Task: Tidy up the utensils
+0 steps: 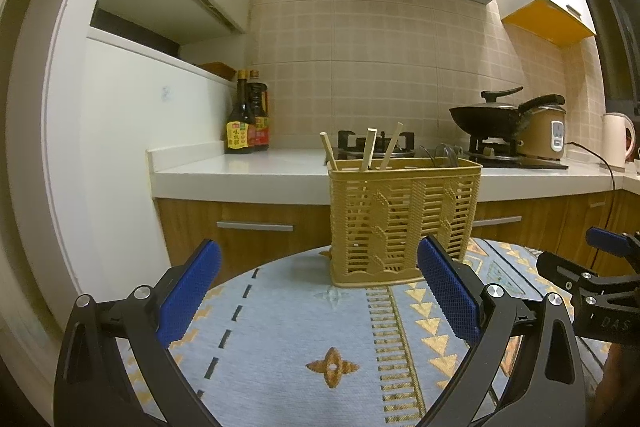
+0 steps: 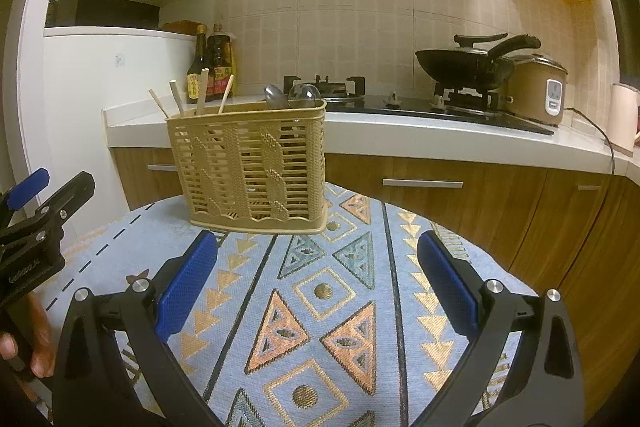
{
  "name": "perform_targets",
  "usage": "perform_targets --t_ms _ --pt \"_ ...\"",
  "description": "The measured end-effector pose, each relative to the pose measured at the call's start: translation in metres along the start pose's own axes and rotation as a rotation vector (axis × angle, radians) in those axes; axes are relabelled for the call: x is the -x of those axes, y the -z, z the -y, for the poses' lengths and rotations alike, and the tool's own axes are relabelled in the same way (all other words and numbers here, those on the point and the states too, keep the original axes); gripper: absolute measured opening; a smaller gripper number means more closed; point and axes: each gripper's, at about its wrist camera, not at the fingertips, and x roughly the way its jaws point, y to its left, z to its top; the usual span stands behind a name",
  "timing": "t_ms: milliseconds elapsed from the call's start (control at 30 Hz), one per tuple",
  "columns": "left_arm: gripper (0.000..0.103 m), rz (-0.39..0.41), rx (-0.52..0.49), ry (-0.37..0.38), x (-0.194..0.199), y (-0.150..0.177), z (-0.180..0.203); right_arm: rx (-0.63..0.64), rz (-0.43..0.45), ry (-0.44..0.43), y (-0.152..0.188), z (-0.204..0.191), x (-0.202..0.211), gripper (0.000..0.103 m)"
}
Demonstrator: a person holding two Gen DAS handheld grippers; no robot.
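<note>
A tan slatted utensil basket stands upright at the far edge of the round table with a patterned blue cloth. Wooden chopsticks stick up from its left part. In the right wrist view the basket also holds spoons in its right part beside the chopsticks. My left gripper is open and empty, just short of the basket. My right gripper is open and empty, over the cloth in front of the basket.
Behind the table runs a white counter with wooden drawers, two sauce bottles, a gas stove with a black wok, a rice cooker and a kettle. A white fridge stands at the left.
</note>
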Motion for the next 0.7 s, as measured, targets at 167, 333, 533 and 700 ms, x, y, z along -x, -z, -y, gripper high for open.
perform_targets --t_ms 167,333,533,700 --pt "0.095 -0.006 -0.007 0.007 -0.0004 0.0005 0.0019 0.004 0.002 0.001 0.0001 -0.0003 -0.0007 0.096" --pt "0.095 -0.004 -0.009 0.008 -0.0002 0.0007 0.0029 0.002 0.003 0.002 0.0005 0.0000 -0.0004 0.096" --pt "0.095 -0.013 -0.012 0.016 -0.0008 0.0012 0.0033 -0.004 0.005 0.007 0.0010 0.0012 -0.0001 0.096" --pt "0.095 -0.017 -0.019 0.020 -0.0013 0.0028 0.0048 0.001 0.006 0.010 0.0013 -0.0009 0.0002 0.096"
